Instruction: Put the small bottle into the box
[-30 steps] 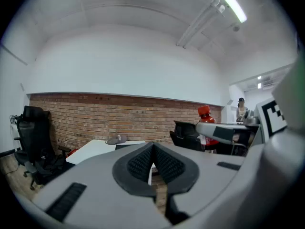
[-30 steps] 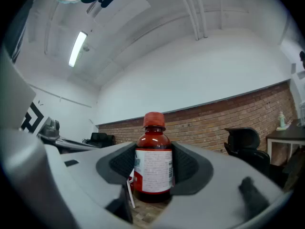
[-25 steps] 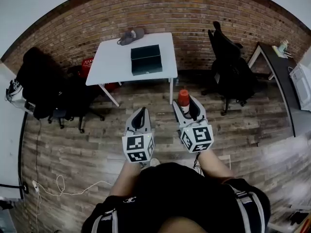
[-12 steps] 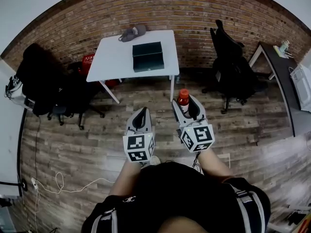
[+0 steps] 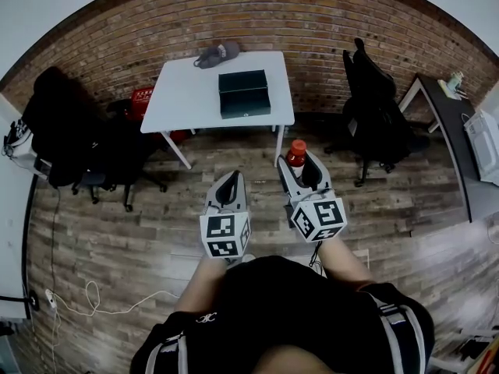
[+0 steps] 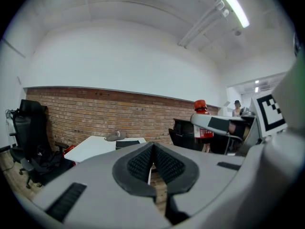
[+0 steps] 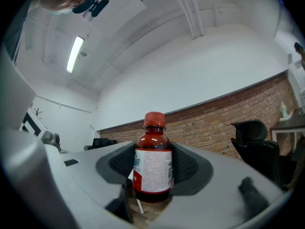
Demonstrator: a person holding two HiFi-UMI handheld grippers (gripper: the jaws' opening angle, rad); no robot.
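Red-capped small bottle (image 7: 153, 159) sits clamped in the right gripper (image 5: 302, 170), mid-frame; the left gripper (image 5: 231, 179) is pressed together, empty. The box (image 5: 244, 93) lies on the table (image 5: 187, 100), upper centre, well apart: carrying and placing are left.

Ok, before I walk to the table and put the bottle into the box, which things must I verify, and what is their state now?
1. Small bottle clamped between the jaws of the right gripper: ok.
2. Bottle upright, red cap on: ok.
3. Left gripper shut on nothing, free to help: ok.
4. Box within reach: not ok; it lies on the white table, across the floor ahead.
5. Box open to take the bottle: cannot tell.
6. Grey cap on the table lies apart from the box: ok.
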